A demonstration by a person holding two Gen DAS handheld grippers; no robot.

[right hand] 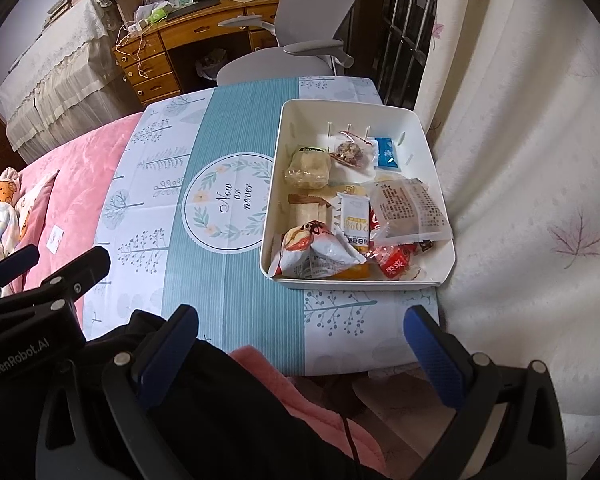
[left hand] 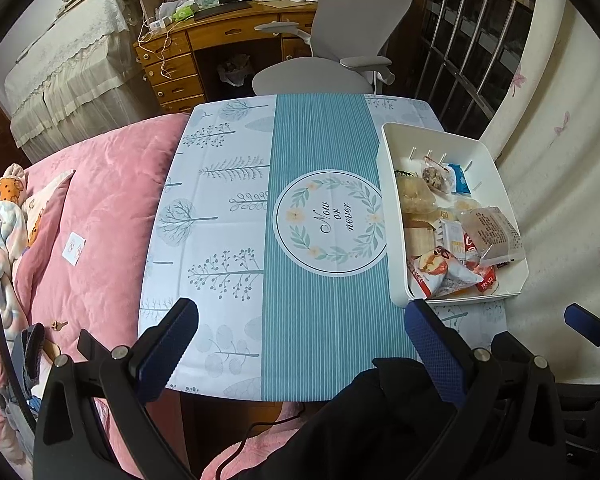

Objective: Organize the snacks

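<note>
Both grippers hang back at the near table edge, left gripper [left hand: 300, 344] and right gripper [right hand: 308, 344] spread wide and empty; every snack [right hand: 320, 254] already lies in the white bin [right hand: 446, 240] at the table's [left hand: 228, 240] right, suggesting sorting is finished

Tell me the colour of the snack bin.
White bin, clearest in the right wrist view.

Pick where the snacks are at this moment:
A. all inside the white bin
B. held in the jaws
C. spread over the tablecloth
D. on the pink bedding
A: every wrapped snack lies inside the white bin on the tablecloth; both the left gripper and the right gripper are open and hold nothing.
</note>
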